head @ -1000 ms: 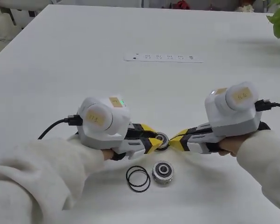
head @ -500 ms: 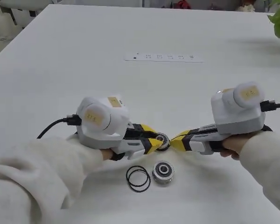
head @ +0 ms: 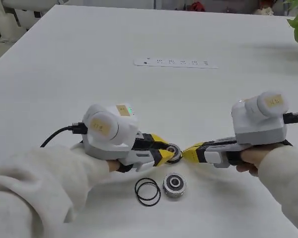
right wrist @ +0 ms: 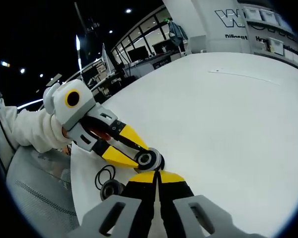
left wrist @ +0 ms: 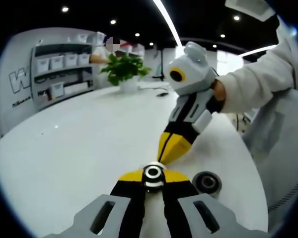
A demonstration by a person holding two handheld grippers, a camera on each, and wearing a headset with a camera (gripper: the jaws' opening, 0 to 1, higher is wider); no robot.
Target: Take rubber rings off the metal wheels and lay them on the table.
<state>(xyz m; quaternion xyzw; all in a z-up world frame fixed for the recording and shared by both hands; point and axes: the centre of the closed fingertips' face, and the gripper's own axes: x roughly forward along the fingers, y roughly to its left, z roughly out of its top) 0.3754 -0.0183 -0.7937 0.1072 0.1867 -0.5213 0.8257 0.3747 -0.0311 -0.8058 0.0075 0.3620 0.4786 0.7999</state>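
Drawn toward 3 o'clock since earlier, the right tool (head: pixel 186 150) is seen pinched narrow; the small silver metal wheel (head: pixel 173 150) is gripped by the left tool (head: pixel 166 150).

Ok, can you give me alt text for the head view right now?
The left gripper holds a metal wheel at the white table, with the right gripper, tips closed, at its edge. Nearer the person lie two black rubber rings and a second wheel.
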